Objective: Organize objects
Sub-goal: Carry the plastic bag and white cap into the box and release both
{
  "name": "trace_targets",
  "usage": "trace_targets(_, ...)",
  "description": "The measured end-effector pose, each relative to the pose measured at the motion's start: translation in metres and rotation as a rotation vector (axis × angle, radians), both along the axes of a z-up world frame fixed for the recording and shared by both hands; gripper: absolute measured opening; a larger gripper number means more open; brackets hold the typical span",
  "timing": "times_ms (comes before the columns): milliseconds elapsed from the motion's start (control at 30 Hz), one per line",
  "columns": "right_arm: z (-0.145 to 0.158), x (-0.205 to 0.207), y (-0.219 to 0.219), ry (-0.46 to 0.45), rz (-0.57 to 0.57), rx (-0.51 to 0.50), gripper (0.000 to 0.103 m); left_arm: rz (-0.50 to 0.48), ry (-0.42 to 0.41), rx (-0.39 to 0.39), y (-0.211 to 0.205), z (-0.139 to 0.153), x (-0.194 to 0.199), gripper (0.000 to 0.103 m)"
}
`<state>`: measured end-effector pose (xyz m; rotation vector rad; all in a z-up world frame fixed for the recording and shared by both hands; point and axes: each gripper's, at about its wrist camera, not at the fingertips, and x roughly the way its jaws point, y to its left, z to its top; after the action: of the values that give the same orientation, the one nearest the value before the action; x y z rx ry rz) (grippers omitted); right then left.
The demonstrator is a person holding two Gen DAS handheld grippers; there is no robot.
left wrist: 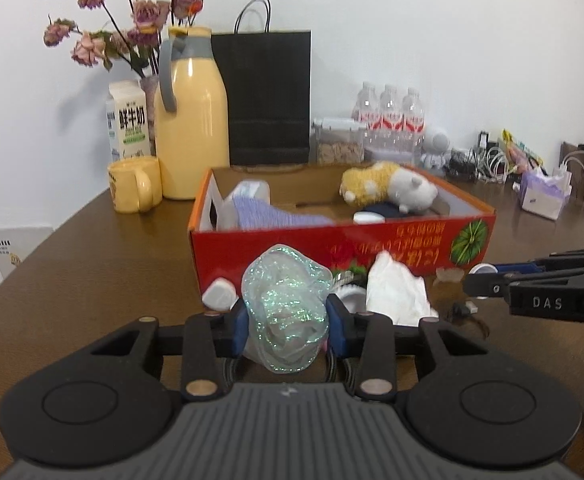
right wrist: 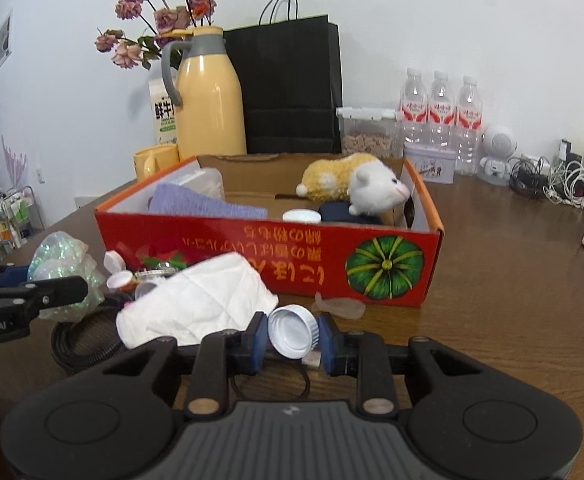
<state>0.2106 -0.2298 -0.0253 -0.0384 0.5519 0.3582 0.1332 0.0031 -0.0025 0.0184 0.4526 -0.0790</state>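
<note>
Both tools are loaded: the left gripper clenches a crumpled iridescent plastic wrapper, the right gripper pinches a white ribbed plastic bottle cap on edge. Straight ahead, just beyond both, lies the open red cardboard box, its long side across the view. Each gripper tilts slightly downward, just short of the near wall.
</note>
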Motion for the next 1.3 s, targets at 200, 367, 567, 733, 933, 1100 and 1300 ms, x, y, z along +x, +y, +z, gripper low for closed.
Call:
trace_targets(200,0.019,0.007,0.008,-0.067,0.012,0.004,0.026,-0.002,-0.080,0.002,-0.004,0.024,0.011,0.039)
trace_targets(367,0.039,0.020,0.021,-0.129,0.030,0.008,0.026,0.001,-0.141,-0.004,-0.008,0.042,0.031,0.039)
trace_targets(567,0.053,0.043,0.038,-0.168,0.041,0.014,0.026,0.014,-0.168,-0.024,-0.011,0.054,0.060,0.039)
trace_targets(733,0.056,0.065,0.047,-0.172,0.043,0.009,0.026,0.026,-0.173,-0.027,-0.013,0.054,0.088,0.039)
trace_targets(933,0.046,0.100,0.053,-0.157,0.014,0.023,0.026,0.068,-0.146,-0.047,-0.012,0.038,0.128,0.039)
trace_targets(1100,0.022,0.115,0.049,-0.100,0.007,0.024,0.026,0.051,-0.101,-0.046,-0.004,0.022,0.141,0.039)
trace_targets(1300,0.017,0.111,0.051,-0.099,0.006,-0.001,0.026,0.046,-0.130,-0.013,-0.008,0.020,0.130,0.043)
